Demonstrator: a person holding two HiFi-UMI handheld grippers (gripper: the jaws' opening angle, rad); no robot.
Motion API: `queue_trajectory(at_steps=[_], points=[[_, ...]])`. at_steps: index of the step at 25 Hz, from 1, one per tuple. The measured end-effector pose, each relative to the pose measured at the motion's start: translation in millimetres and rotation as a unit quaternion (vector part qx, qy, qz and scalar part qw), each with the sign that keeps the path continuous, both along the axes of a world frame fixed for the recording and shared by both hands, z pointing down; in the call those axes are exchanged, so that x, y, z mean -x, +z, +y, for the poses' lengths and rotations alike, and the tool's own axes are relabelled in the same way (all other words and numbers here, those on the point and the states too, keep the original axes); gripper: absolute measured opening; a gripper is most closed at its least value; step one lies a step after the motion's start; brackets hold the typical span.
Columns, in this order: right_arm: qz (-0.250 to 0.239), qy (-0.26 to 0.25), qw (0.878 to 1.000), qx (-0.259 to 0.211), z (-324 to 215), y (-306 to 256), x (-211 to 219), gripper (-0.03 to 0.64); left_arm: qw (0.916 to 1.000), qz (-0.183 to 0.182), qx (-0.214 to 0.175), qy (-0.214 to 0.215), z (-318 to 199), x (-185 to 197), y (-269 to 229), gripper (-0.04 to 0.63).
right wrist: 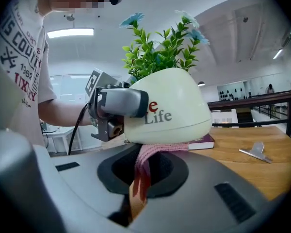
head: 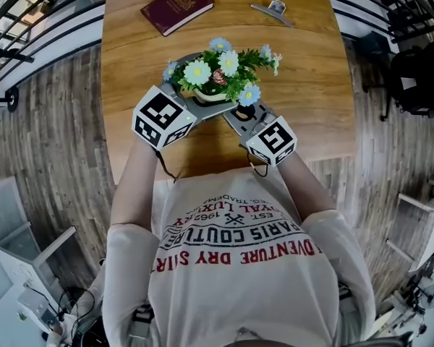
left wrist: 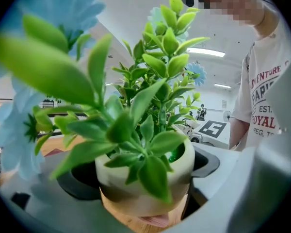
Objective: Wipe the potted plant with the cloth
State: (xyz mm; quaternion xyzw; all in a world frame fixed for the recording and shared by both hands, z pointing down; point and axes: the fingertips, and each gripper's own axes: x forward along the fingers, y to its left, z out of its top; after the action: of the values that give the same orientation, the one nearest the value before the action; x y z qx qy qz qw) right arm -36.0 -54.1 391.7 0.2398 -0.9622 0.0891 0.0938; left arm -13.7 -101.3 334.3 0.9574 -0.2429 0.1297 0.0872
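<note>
Cloth [right wrist: 154, 153] beneath pot [right wrist: 172, 108], invisible overhead

Maroon booklet [head: 177, 7] and metal clip [head: 273, 11] on wooden table [head: 304, 85]

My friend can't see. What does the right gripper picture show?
A cream pot holding a leafy plant fills the middle, gripped by the left gripper. The right gripper pinches a pink cloth in its jaws, touching the pot's underside.

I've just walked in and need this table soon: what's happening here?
A person works with tongs in each hand. The left tongs grip the potted plant by its cream pot. The right tongs clamp a pink cloth pressed against the pot's lower edge. A red book and a metal clip lie farther along the table.
</note>
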Motion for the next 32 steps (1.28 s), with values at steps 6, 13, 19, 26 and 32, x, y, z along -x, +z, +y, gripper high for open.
queue_trajectory(at_steps=[6,13,19,26,32], points=[[-0.008,-0.013,1.0,0.026,2.4,7.3,-4.4,0.035,0.9999,-0.004,-0.002,-0.016,-6.6,4.4,8.4,0.522],[-0.01,0.003,0.999,0.048,-6.2,15.2,-23.5,0.035,0.9994,-0.024,-0.004,-0.023,-12.7,11.2,22.4,0.522],[0.005,0.023,0.998,0.058,-14.8,24.3,-37.8,0.035,0.9993,-0.029,0.005,-0.023,-9.1,14.1,35.0,0.522],[0.022,0.044,0.996,0.069,-25.7,35.1,-50.2,0.035,0.9992,-0.035,0.01,-0.018,-5.6,15.4,48.0,0.522],[0.053,0.092,0.991,0.077,-43.1,50.9,-69.7,0.035,0.9995,-0.03,0.01,-0.01,-0.8,15.8,63.1,0.522]])
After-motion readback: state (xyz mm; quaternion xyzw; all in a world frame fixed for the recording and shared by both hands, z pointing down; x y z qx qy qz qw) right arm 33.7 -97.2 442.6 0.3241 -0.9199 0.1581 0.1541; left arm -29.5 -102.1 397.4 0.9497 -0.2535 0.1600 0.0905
